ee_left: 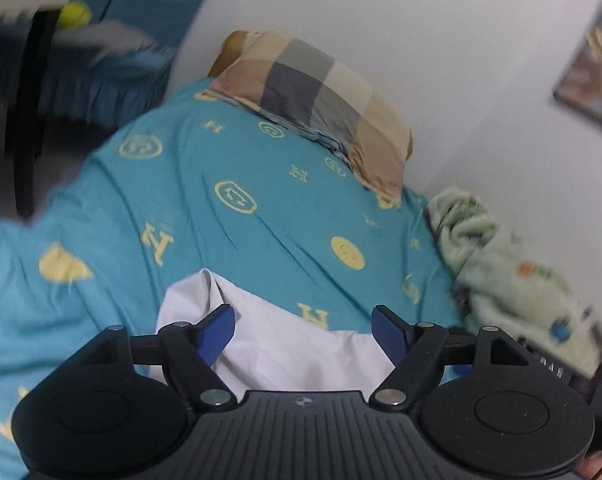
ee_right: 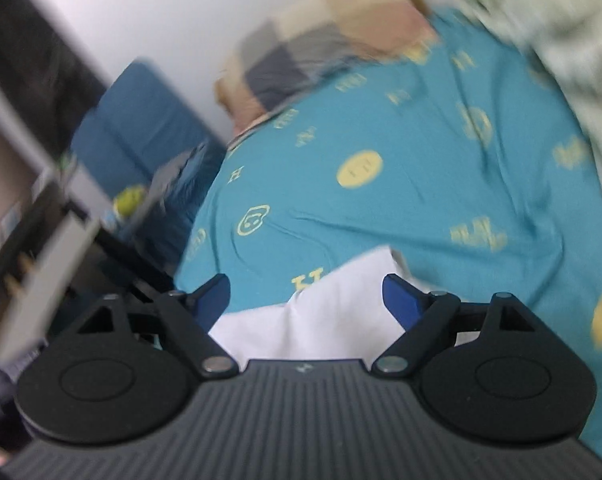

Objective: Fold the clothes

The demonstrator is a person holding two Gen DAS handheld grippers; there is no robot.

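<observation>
Both tongs are released: the left tongs (ee_left: 303, 322) and right tongs (ee_right: 307, 294) stand with blue pads wide apart, nothing pinched. A white garment (ee_left: 285, 344) lies on the bed's teal sheet (ee_left: 205, 168) printed with yellow emblems, directly below and between the spread pads in both wrist views, apparently not pressed by them; whether fabric brushes a pad cannot be told. A checked pillow (ee_left: 321, 92) is seen at the head of the bed by the wall, a pale green fleece blanket (ee_left: 497, 256) bunched beside it. The right view is motion-blurred. Judged step: a fold just laid, next grab pending. To be done well, matching corners or edges should be picked by each side, only the top layer pinched, the cloth kept taut and level between the hands, and the sheet left out of the grip.
</observation>
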